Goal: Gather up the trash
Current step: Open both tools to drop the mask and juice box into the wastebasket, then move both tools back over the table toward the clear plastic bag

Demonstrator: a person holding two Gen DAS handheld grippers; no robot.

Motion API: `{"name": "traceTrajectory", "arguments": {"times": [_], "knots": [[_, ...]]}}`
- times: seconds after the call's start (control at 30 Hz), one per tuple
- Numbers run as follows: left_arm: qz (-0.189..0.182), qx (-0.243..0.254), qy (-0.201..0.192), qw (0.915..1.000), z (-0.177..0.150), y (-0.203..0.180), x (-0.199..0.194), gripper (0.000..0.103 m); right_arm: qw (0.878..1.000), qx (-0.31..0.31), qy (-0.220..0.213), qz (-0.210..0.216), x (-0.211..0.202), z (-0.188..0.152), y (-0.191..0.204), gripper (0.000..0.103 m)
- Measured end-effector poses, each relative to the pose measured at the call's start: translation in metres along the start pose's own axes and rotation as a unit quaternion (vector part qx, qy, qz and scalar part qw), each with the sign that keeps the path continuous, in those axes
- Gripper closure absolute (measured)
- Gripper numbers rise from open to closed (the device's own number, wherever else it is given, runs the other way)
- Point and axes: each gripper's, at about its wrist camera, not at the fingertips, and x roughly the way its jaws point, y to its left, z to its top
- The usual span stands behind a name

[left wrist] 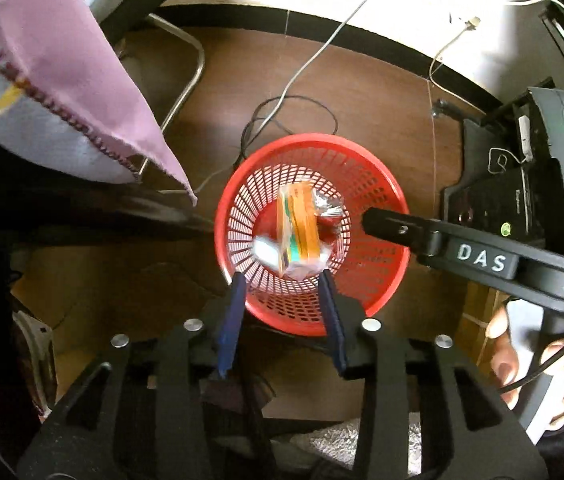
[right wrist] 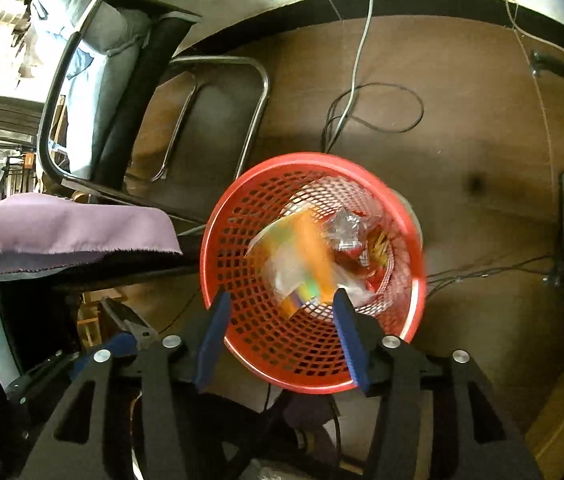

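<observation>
Only the left wrist view shows the right gripper [left wrist: 366, 220]. Both grippers gape empty above the red basket [left wrist: 386, 276]; the orange packet [left wrist: 302, 228] stands lengthwise, blurred.

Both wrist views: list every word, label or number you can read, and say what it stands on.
"DAS": white letters on the right gripper, seen from the left wrist.
Print on the orange packet in the red basket: blurred, unreadable.
Small label on the black device on the floor: too small to read.
Right wrist view: nothing readable.
</observation>
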Motion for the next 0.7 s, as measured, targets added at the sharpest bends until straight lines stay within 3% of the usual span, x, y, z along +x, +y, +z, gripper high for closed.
{"name": "traceTrajectory", "arguments": {"times": [0.17, 0.27, 0.37, 0.47, 0.7], "knots": [[0.020, 0.034, -0.011, 0.9991, -0.011, -0.013, -0.018, 0.055, 0.997, -0.034, -0.038, -0.058, -0.037, -0.007, 0.004, 0.032], [0.025, 0.049, -0.027, 0.9981, -0.023, -0.021, -0.039, 0.048, 0.992, -0.055, -0.057, -0.095, -0.058, -0.008, 0.007, 0.028], [0.026, 0.057, -0.055, 0.9965, -0.032, -0.027, -0.065, 0.044, 0.982, -0.087, -0.078, -0.147, -0.080, -0.012, 0.019, 0.027], [0.030, 0.059, -0.086, 0.9941, -0.039, -0.034, -0.092, 0.041, 0.964, -0.126, -0.115, -0.206, -0.106, -0.020, 0.041, 0.024], [0.008, 0.050, -0.183, 0.9818, -0.073, -0.028, -0.186, 0.037, 0.947, -0.153, -0.197, -0.201, -0.175, -0.040, 0.096, 0.023]]}}
